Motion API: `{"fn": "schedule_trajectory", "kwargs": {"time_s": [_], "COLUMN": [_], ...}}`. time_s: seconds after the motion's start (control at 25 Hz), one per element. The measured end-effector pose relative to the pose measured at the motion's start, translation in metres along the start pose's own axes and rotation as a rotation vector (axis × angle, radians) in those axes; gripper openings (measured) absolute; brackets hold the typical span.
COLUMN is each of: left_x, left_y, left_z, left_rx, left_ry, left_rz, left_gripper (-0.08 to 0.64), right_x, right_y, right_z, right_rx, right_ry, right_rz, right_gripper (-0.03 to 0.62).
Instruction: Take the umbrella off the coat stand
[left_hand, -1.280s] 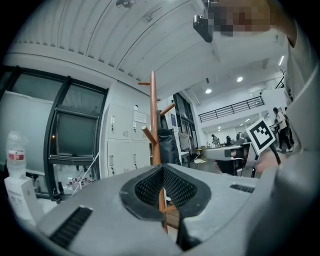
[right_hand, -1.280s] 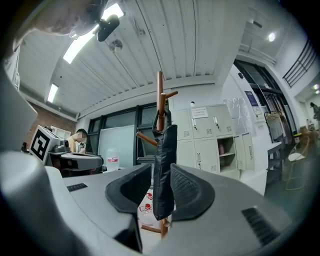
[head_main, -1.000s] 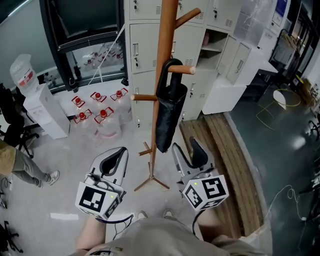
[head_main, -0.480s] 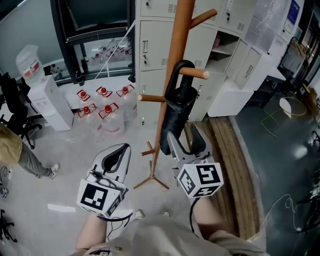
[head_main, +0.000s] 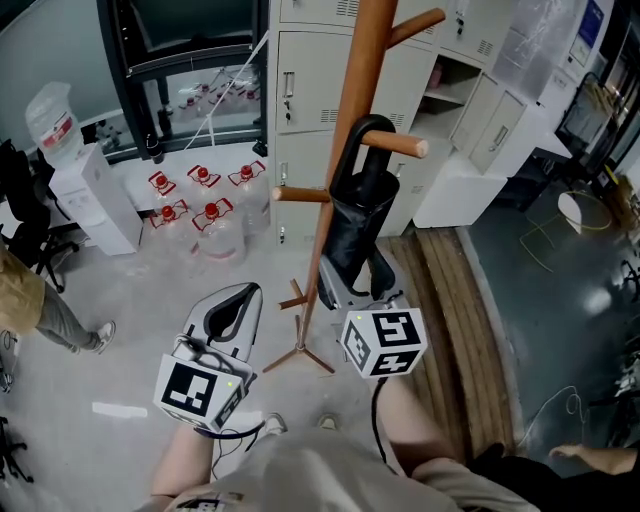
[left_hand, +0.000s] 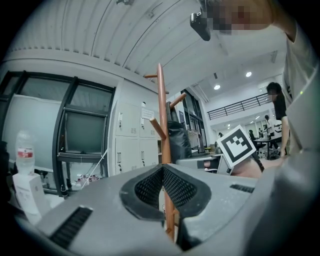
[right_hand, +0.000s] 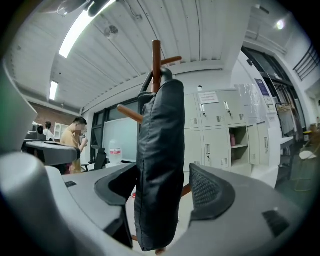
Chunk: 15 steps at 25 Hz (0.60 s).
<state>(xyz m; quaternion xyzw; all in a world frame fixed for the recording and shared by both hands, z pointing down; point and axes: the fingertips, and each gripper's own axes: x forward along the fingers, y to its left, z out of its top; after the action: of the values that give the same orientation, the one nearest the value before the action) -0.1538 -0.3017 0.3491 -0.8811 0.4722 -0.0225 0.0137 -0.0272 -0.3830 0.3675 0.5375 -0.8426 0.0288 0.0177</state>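
Black folded fabric umbrella (head_main: 357, 225) hangs by its hook handle on a peg of the brown wooden coat stand (head_main: 352, 120). Right gripper (head_main: 356, 288) jaws opening, umbrella's lower end between them. Left gripper (head_main: 233, 316) jaws together, empty.

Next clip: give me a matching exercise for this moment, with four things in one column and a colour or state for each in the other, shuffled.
Things:
1. umbrella
2. coat stand
3. left claw
4. right claw

States:
A. jaws together, nothing between them
B. brown wood, standing upright
C. jaws apart, one on either side of the umbrella
D. black, hooked over a peg by its handle

Pairs: 1-D, 2-B, 3-A, 4-C.

Note: the right claw's jaws are opening, with the umbrella between them but not gripped.
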Motion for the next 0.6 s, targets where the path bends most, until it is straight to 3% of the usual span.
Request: {"fn": "schedule_trajectory", "kwargs": {"time_s": [0.36, 0.6], "left_x": [0.009, 0.008], "left_y": [0.002, 0.003], "left_z": [-0.016, -0.023], "left_rx": [-0.016, -0.020], "left_ry": [0.036, 0.052], "left_rz": [-0.005, -0.003], "left_gripper": [0.008, 0.008], "right_x": [0.019, 0.018], "right_y": [0.006, 0.005], "right_z": [-0.042, -0.043], "right_rx": [0.002, 0.012], "right_ry": [0.108, 0.088], "right_rz": [0.033, 0.040], "right_gripper": [0.299, 0.284]}}
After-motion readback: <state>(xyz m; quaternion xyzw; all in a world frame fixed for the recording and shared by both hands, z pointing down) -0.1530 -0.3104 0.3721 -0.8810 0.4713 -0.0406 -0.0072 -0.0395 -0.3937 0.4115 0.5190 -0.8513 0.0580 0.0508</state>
